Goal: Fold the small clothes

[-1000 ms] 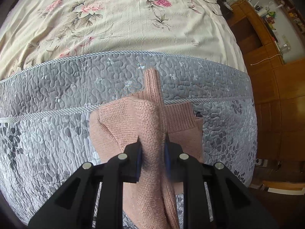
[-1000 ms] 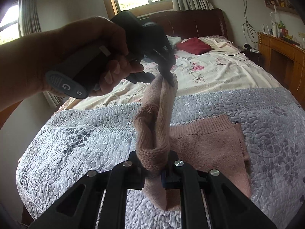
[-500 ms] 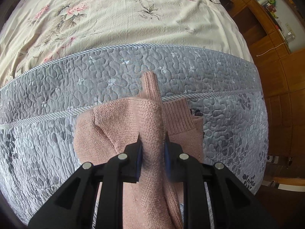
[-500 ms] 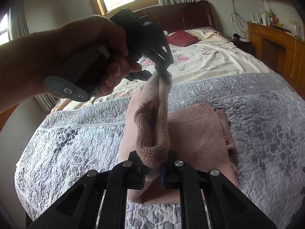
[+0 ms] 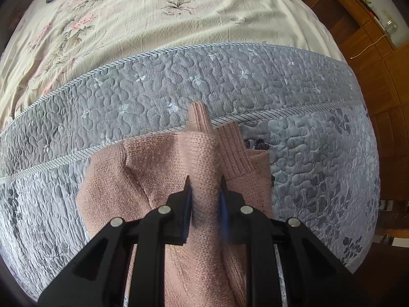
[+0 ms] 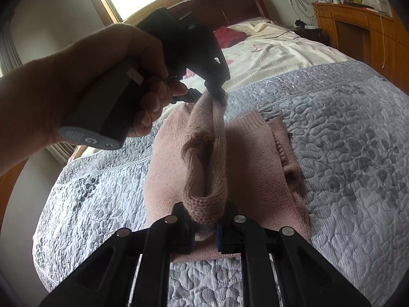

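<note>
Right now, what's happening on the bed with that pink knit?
A person holds tongs in each hand, and both grip the pink knit sweater. The left tongs pinch one end of a raised fold, the right tongs the other. The rest of the sweater lies flat on the grey quilt. The fold is not yet laid down.

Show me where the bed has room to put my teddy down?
The grey quilted bedspread is bare right of the pink knitted sweater, and left of it too. The middle is crowded: both tongs grip the sweater there.
</note>
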Action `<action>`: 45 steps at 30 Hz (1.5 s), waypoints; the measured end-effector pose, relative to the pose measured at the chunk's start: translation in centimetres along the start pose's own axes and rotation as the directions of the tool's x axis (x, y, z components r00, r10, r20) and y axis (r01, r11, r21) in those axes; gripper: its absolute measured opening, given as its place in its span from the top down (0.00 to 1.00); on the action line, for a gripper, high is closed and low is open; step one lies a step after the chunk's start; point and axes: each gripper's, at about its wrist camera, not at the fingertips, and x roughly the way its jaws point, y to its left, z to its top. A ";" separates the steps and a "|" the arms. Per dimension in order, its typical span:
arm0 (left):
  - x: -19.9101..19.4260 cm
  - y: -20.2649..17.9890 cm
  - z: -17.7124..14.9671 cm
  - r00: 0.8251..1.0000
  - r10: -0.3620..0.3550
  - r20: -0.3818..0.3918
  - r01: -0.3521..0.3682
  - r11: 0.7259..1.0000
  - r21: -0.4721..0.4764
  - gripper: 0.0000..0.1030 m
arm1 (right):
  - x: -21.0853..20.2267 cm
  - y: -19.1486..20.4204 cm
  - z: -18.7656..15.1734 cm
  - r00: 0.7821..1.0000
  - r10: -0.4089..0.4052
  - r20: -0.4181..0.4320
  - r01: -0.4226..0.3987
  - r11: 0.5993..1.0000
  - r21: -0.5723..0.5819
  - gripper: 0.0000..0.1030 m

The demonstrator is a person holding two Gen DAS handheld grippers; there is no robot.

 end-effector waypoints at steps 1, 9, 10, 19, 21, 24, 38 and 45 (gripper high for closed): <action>0.3 -0.3 -0.1 1.000 0.005 0.004 -0.005 1.000 0.001 0.83 | 0.1 -0.4 -0.1 1.000 0.003 -0.004 -0.003 1.000 0.013 0.89; 1.9 -2.9 -1.3 0.999 0.025 0.034 -0.026 0.999 0.024 0.84 | 0.1 -3.2 -1.6 1.000 0.018 -0.021 -0.016 0.997 0.082 0.89; 2.0 -3.3 -1.5 0.999 0.031 0.041 -0.032 0.999 0.031 0.84 | 0.1 -3.5 -1.7 1.000 0.018 -0.023 -0.016 0.996 0.088 0.89; 3.7 -5.3 -2.7 0.992 0.078 0.096 -0.082 0.996 0.045 0.84 | 0.9 -7.0 -3.0 0.996 0.067 -0.067 -0.053 0.981 0.184 0.89; 3.9 -5.6 -2.9 0.990 0.094 0.108 -0.098 0.995 0.036 0.84 | 1.2 -7.8 -3.3 0.993 0.091 -0.075 -0.073 0.973 0.220 0.89; 4.5 -5.8 -3.2 0.986 0.101 0.129 -0.104 0.994 0.014 0.84 | 1.7 -9.0 -3.6 0.988 0.128 -0.086 -0.101 0.960 0.263 0.89; 5.2 -5.1 -3.7 0.977 -0.045 0.210 0.054 0.998 -0.036 0.61 | 3.5 -14.2 -3.1 0.919 0.374 -0.127 -0.275 0.837 0.472 0.47; -1.5 -1.1 -3.9 0.916 -0.242 0.321 0.281 0.957 -0.079 0.43 | 4.5 -14.8 -1.1 0.863 0.468 -0.187 -0.333 0.808 0.487 0.34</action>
